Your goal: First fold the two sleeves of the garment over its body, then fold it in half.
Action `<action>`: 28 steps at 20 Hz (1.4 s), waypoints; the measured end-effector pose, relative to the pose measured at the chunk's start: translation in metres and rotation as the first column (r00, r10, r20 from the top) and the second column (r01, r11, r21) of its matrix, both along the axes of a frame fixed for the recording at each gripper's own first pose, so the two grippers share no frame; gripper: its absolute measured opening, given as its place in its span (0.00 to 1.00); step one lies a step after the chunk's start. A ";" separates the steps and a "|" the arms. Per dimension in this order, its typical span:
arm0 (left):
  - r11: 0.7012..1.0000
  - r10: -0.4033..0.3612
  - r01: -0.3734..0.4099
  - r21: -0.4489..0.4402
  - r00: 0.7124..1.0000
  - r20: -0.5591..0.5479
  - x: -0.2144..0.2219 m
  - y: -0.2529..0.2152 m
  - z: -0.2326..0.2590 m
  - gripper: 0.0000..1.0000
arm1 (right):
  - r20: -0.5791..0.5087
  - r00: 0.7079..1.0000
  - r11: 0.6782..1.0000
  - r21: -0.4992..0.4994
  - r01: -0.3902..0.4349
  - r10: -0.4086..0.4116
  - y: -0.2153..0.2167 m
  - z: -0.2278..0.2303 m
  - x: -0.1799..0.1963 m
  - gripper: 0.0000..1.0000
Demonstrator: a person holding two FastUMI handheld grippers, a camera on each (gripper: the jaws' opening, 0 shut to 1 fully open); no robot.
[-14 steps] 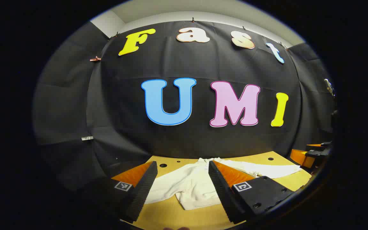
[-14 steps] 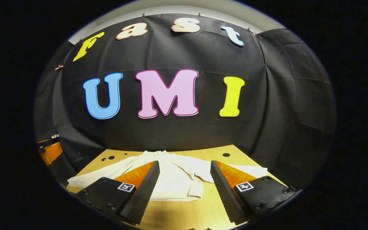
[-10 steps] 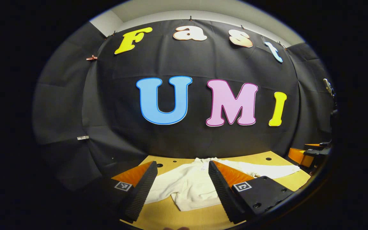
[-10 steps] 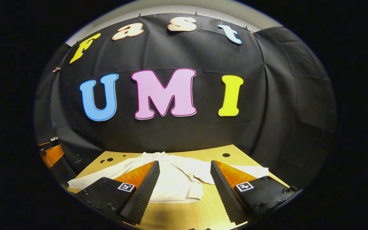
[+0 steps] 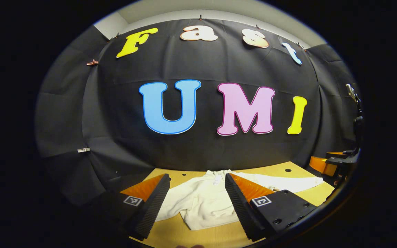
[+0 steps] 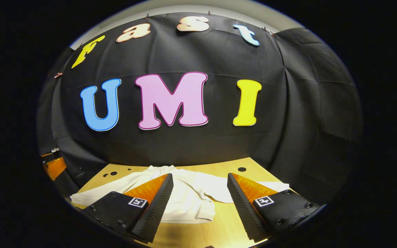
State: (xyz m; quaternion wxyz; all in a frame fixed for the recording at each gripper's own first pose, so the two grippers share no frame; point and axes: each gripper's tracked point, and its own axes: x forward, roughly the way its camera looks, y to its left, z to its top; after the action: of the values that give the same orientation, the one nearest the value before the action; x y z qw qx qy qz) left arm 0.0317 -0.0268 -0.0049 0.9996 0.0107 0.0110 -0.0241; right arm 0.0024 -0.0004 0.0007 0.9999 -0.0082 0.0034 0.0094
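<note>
Cream long-sleeved garment (image 5: 202,203), laid flat on the wooden surface (image 6: 226,224) near the booth wall, collar away, both sleeves spread outward and not yet folded, so that each cuff can be reached. Left tool (image 5: 196,203) and right tool (image 6: 200,203) are held above the near hem, fingers spread, nothing gripped, apparently ready for the sleeve folds.
</note>
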 end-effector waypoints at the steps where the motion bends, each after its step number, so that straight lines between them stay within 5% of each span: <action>1: 1.000 0.000 0.000 0.002 1.000 -0.001 0.001 0.000 0.000 0.99 | -0.027 1.000 1.000 0.020 -0.007 0.008 0.001 -0.004 -0.001 0.96; 10: 1.000 -0.012 0.012 0.005 0.999 -0.040 0.014 -0.008 -0.012 0.99 | -0.035 0.999 1.000 -0.005 0.007 -0.007 -0.019 -0.012 0.042 0.96; 16: 0.997 -0.065 0.068 0.033 0.995 -0.074 0.026 -0.031 -0.023 0.99 | -0.096 0.989 0.993 -0.038 0.112 -0.116 -0.081 -0.040 0.081 0.97; 28: 0.997 -0.074 0.076 0.010 0.985 -0.154 0.043 -0.059 -0.050 0.99 | -0.275 0.899 0.935 0.002 0.355 -0.340 -0.240 -0.112 0.136 0.98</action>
State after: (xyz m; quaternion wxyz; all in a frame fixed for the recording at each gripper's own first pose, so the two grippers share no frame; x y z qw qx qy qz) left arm 0.0747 -0.0854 -0.0549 0.9940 0.0170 0.0878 -0.0624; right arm 0.1385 -0.2399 -0.1116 0.9755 0.0199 0.1410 -0.1680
